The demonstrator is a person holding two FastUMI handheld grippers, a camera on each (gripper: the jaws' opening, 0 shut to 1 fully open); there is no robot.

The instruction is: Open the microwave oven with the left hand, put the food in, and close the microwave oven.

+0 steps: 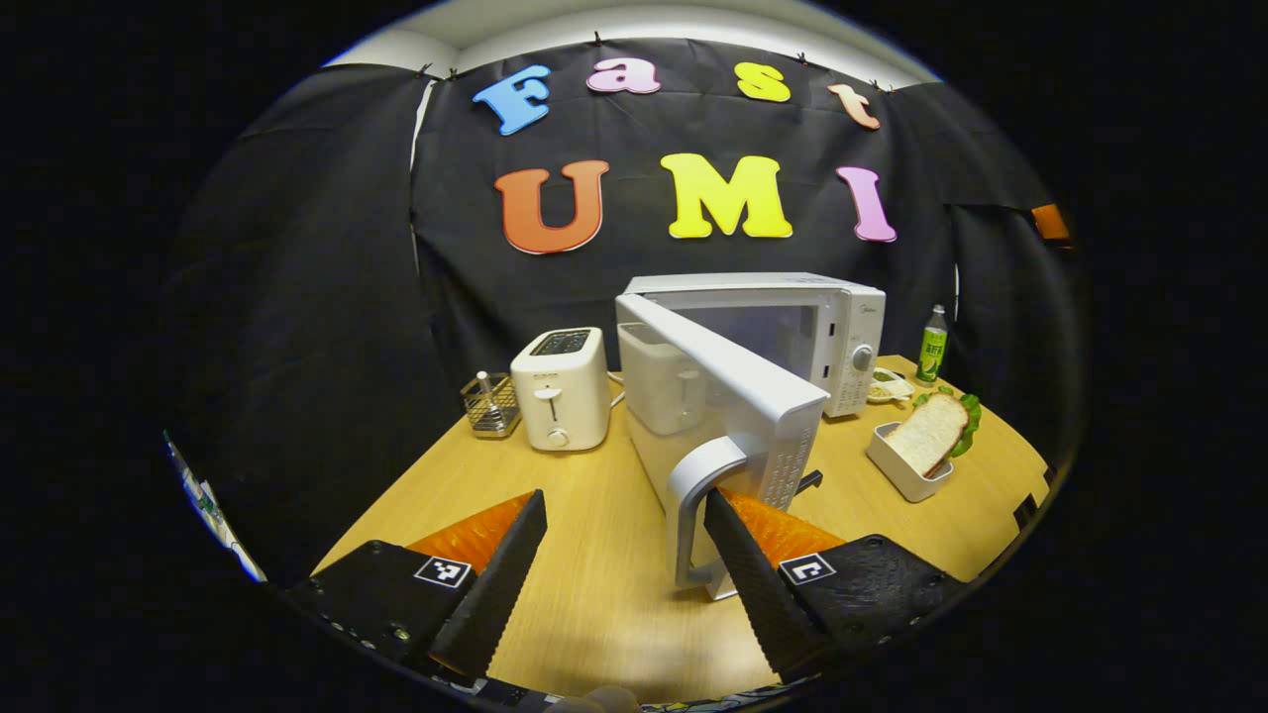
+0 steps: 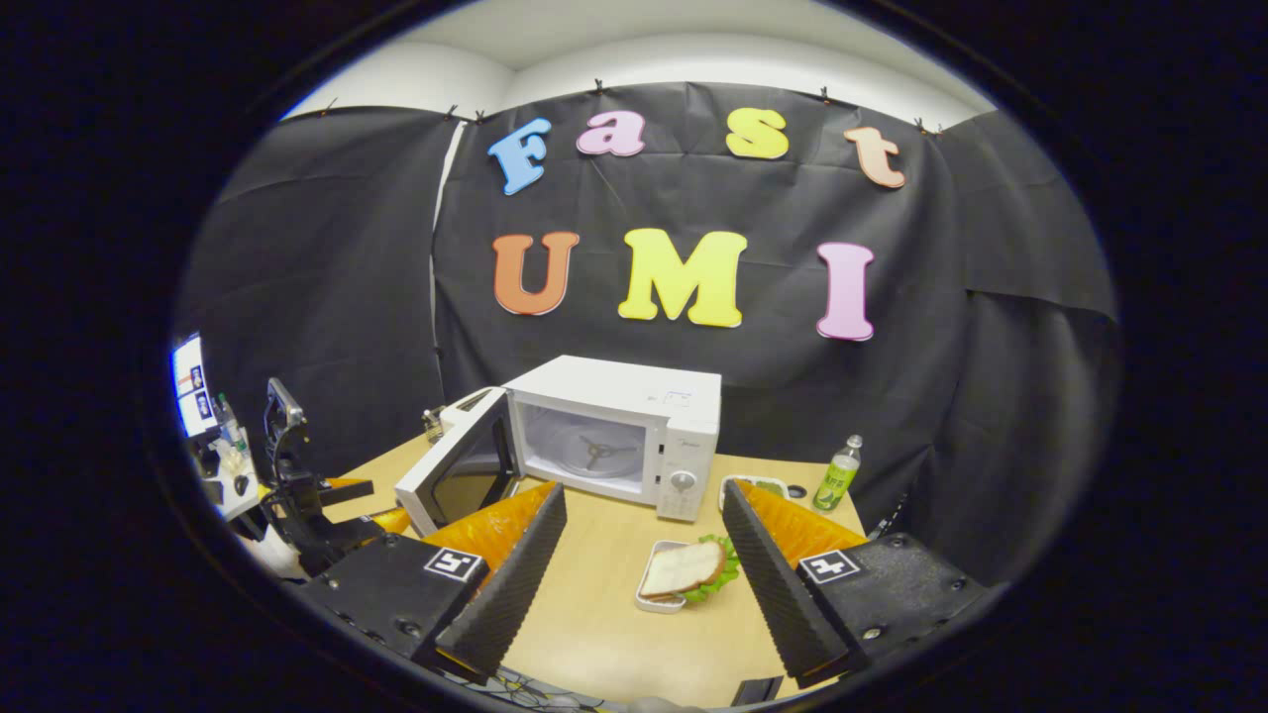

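Observation:
The white microwave [image 1: 842, 337] stands at the back of the wooden table, with its door [image 1: 733, 396] swung wide toward me. My left gripper [image 1: 624, 503] is open. Its right finger [image 1: 753, 574] lies against the door's curved handle [image 1: 688, 495]; the left finger is apart from it. In the right gripper view the oven cavity [image 2: 594, 451] shows a bare turntable hub. A slice of bread on lettuce [image 2: 684, 569] lies in a small white dish, below my open right gripper [image 2: 644, 490]. The left gripper [image 2: 376, 503] sits by the door's edge.
A white toaster [image 1: 560, 389] and a wire basket [image 1: 490, 404] stand left of the microwave. A green bottle [image 1: 931, 345] and a small dish [image 1: 887, 386] stand to its right, behind the sandwich dish [image 1: 906, 465]. Bare tabletop [image 1: 594, 594] lies in front.

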